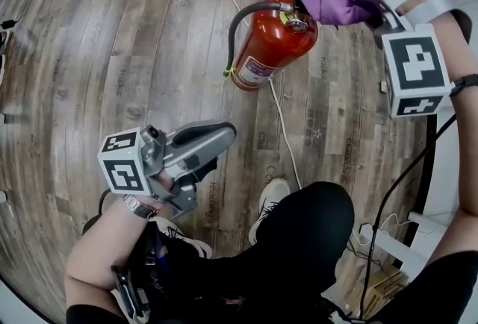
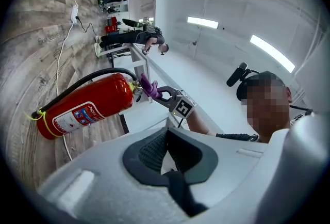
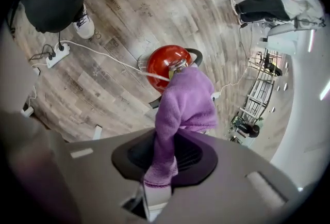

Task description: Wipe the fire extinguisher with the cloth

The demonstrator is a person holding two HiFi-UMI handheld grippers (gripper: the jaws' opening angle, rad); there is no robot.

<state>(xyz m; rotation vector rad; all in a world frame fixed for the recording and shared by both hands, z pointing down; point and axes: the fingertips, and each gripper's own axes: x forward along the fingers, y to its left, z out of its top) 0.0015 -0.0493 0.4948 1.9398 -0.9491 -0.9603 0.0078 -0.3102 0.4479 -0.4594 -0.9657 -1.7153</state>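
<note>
A red fire extinguisher point(image 1: 272, 42) with a black hose stands on the wood floor; the left gripper view shows it as a tilted red fire extinguisher point(image 2: 87, 104), and the right gripper view looks down on the fire extinguisher point(image 3: 167, 65). My right gripper point(image 1: 370, 7) is shut on a purple cloth point(image 1: 328, 0), and the bunched purple cloth point(image 3: 185, 101) lies against the extinguisher's valve head. That cloth point(image 2: 147, 85) also shows at the valve from the left side. My left gripper point(image 1: 213, 137) hangs shut and empty, low and well short of the extinguisher.
A white cable point(image 1: 284, 128) runs across the floor past the extinguisher's base. A power strip point(image 3: 54, 55) lies on the floor. My own shoe point(image 1: 272, 195) and dark-trousered leg are near the bottom. White furniture point(image 1: 388, 240) stands at the right.
</note>
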